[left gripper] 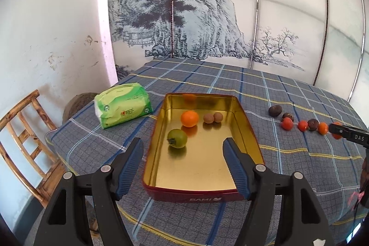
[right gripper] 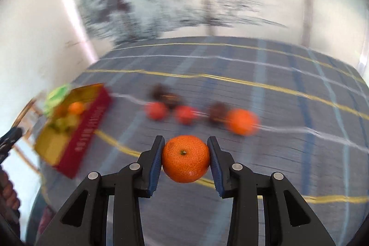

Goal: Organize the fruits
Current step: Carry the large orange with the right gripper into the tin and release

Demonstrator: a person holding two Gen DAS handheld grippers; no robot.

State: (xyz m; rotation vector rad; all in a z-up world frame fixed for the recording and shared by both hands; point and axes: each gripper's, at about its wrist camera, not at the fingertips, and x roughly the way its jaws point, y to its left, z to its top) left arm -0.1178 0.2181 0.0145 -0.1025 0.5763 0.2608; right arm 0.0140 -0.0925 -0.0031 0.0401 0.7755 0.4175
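We see our right gripper (right gripper: pixel 185 155) clamped on a mandarin (right gripper: pixel 185 158), a pad pressed to each side of it, stem end facing the camera. It hangs above the cloth (right gripper: pixel 265 75), not touching it. The right wrist view is blurred apart from the gripper and its fruit. Beyond the mandarin a row of fruit lies on the cloth: an orange one (right gripper: pixel 242 121) nearest, a dark one (right gripper: pixel 218 113) beside it, then 2 red ones (right gripper: pixel 186 114) (right gripper: pixel 156 110) and more dark fruit behind them, too smeared to count. The tin (right gripper: pixel 87 123) sits far to the left in this view.

Our left gripper (left gripper: pixel 183 151) is spread wide with nothing between its fingers, held over the near end of the tin (left gripper: pixel 196 196). The tin is red outside, gold inside, and stands on the checked cloth (left gripper: pixel 207 75). Inside it we count 4 fruits: an orange (left gripper: pixel 189 118), a green tomato (left gripper: pixel 177 138) just in front of it, and 2 small brown round fruits (left gripper: pixel 208 118) (left gripper: pixel 218 117) touching each other to the right. A green tissue pack (left gripper: pixel 122 108) lies left of the tin. To the right the row of red and dark fruit (left gripper: pixel 299 122) runs toward the tip of our right gripper (left gripper: pixel 346 131). A wooden chair (left gripper: pixel 25 130) stands by the wall at the left.
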